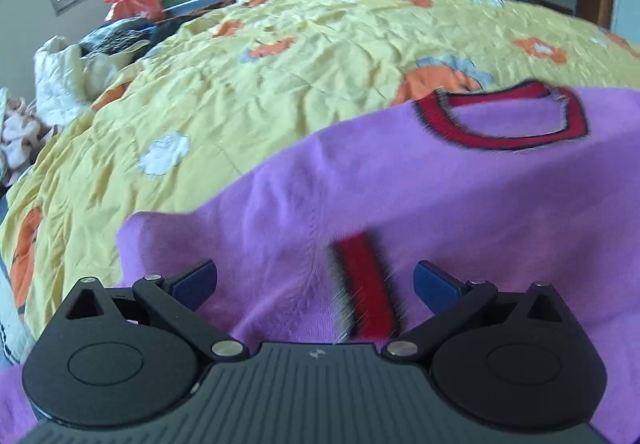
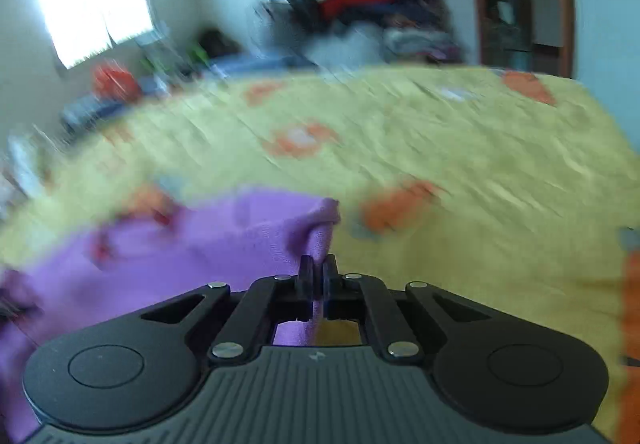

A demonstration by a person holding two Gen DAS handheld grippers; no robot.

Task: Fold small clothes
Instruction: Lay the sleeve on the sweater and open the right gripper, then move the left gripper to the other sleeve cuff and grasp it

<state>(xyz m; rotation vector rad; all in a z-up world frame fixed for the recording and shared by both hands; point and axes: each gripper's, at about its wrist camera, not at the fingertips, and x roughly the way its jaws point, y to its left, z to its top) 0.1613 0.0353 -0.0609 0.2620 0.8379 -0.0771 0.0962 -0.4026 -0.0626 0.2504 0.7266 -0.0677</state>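
We're working over a bed (image 1: 320, 56) with a crinkled yellow quilt, orange and white flower patches. Purple sweater (image 1: 460, 204) lies flat on its near side, red collar toward the far edge, one red cuff folded onto the body. Bedding and loose clothes crowd the bed's left edge (image 1: 108, 40).

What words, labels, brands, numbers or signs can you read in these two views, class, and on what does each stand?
No readable words or numbers in either view.
Small pale logo mark, no letters, on the ribbed body of the left tool.
The same mark on the right tool.
Purple sweater: no print or label showing.
Yellow bedspread: flower pattern only.
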